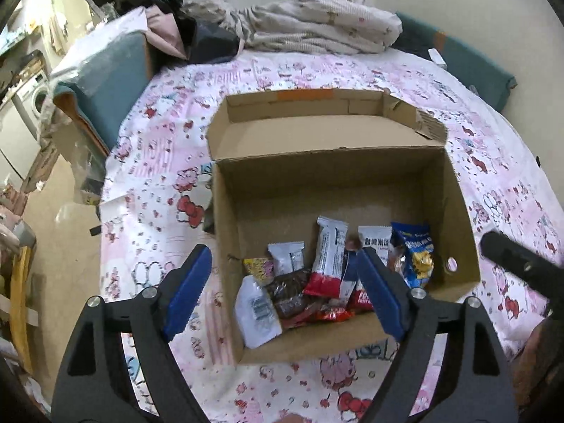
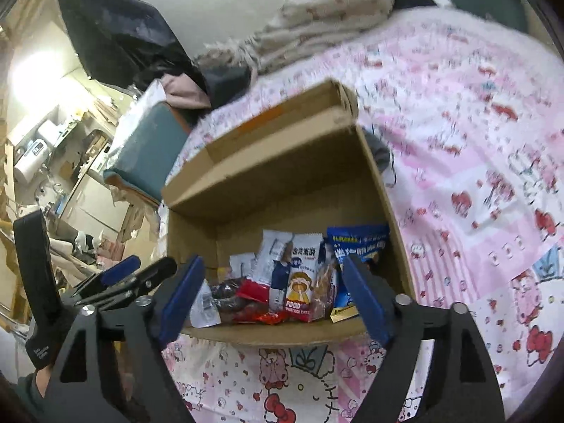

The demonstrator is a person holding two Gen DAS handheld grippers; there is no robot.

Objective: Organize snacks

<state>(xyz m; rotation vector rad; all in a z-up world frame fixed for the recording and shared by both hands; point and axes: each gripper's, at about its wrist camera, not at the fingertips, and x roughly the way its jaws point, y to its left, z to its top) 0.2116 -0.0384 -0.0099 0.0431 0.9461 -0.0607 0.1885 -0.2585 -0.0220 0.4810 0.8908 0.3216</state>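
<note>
The left gripper [image 1: 283,290] hangs with its blue pads spread wide and nothing between them, and the right gripper [image 2: 273,298] is just as wide and empty. Both look down into the open cardboard box [image 1: 454,211], where the snack packets [image 1: 317,278] lie heaped against the near wall (red, white and blue wrappers). The box sits on a pink cartoon-print bedspread [image 1: 158,183].

Bed [image 1: 493,162]: we see a pink cartoon-print sheet.
On it: open cardboard box [image 1: 458,225], crumpled blanket [image 1: 317,24] at the far end.
</note>
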